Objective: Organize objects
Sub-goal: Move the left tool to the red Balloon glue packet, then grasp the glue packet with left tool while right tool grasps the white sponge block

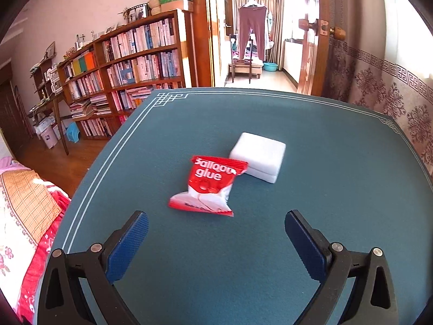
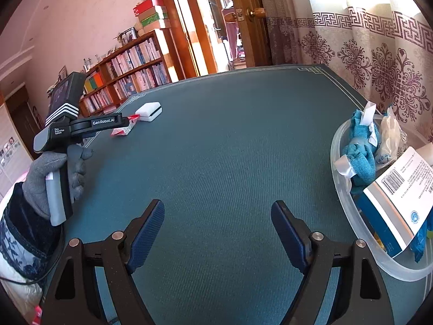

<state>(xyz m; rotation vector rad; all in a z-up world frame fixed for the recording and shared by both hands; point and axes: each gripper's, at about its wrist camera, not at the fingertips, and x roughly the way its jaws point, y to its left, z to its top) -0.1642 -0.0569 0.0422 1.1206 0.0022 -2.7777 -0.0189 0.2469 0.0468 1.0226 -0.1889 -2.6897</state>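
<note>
A red and white "Balloon glue" packet lies on the teal table mat, its far corner against a white foam block. My left gripper is open and empty, just short of the packet. In the right wrist view the packet and block lie far left, partly behind the left gripper's body. My right gripper is open and empty over bare mat. A clear plastic tub at the right holds a blue cloth, a boxed item and a bag.
The mat's left edge drops to a bed with a patterned cover. A bookshelf and an open doorway stand beyond the far edge. A patterned curtain hangs along the right side.
</note>
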